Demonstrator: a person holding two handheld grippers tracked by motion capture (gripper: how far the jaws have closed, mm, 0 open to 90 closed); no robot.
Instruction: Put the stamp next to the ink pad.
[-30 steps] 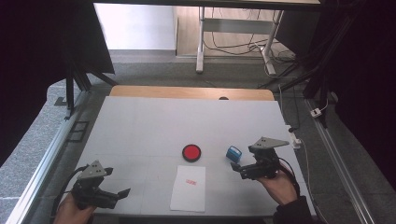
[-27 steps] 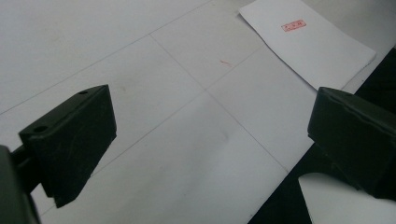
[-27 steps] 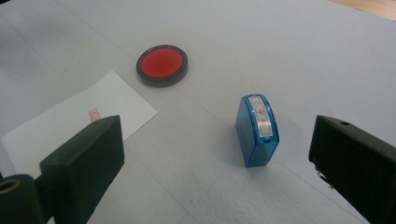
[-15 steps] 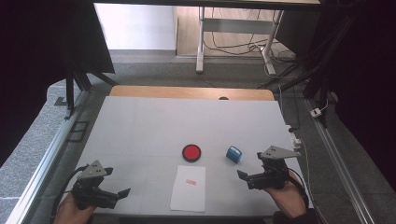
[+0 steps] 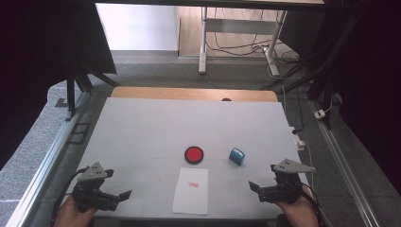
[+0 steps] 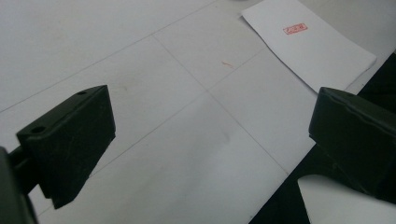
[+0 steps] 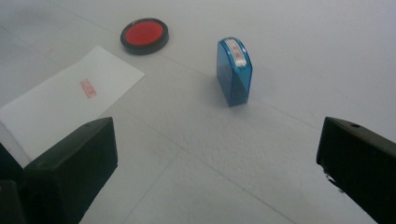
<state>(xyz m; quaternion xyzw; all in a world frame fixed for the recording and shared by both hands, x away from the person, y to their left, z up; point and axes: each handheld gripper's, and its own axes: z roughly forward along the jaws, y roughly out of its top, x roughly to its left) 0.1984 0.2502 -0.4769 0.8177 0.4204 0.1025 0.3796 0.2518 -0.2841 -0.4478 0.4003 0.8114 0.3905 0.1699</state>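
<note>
We rest both hands at the near edge of the white tabletop, the right hand-held gripper and left hand-held gripper with jaws apart and empty, the small blue plastic stamp standing free beside the round red ink pad, the white paper sheet already stamped.

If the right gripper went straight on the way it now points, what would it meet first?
Probably the blue stamp, standing upright on the table ahead of the open right gripper. Only bare table lies between them, though the line may pass slightly to its side.
</note>
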